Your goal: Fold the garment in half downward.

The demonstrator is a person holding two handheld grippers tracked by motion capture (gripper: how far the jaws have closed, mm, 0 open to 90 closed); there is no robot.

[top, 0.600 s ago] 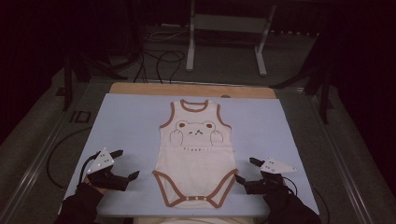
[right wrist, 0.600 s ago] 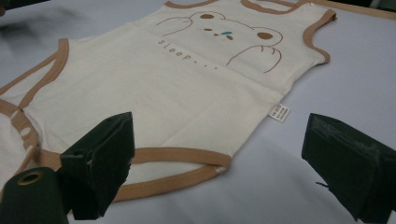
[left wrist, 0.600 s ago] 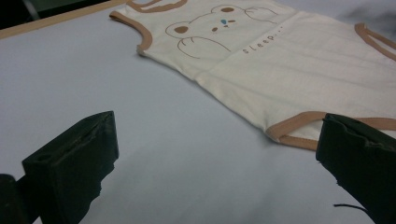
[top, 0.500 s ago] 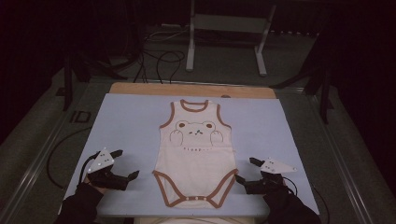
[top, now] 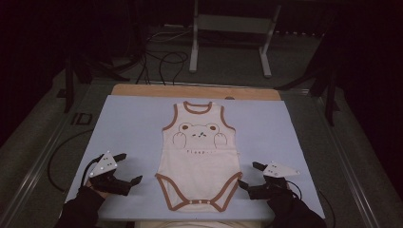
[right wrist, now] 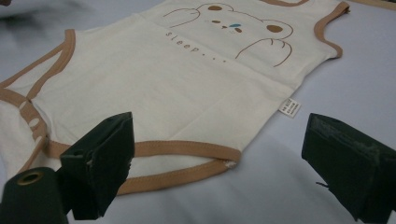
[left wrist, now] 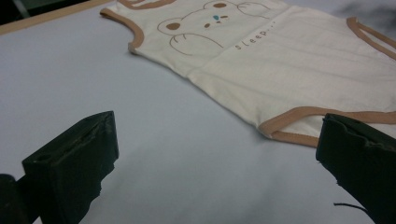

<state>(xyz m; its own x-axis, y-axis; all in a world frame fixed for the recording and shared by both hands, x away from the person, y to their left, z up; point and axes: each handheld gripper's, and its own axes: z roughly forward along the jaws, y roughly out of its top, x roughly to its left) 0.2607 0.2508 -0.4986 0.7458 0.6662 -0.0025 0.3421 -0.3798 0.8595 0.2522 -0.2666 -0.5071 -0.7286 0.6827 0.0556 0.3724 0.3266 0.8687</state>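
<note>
- Your left gripper (top: 127,167) has its jaws spread wide with nothing between them, only bare mat; it sits at about eight o'clock from the bodysuit, just off the near leg opening.
- Your right gripper (top: 249,175) is likewise gaping and empty, at about four o'clock from the garment, its jaws near the brown-trimmed leg hem without touching it.
- The cream bodysuit (top: 199,156) lies flat in the middle of the pale blue mat (top: 133,123), neck toward twelve o'clock, snaps toward six.
- Below the bear face (right wrist: 243,28) you can read "sleep..." in brown letters.
- A small white side tag (right wrist: 289,108) pokes from the seam; its print is too small to read.
</note>
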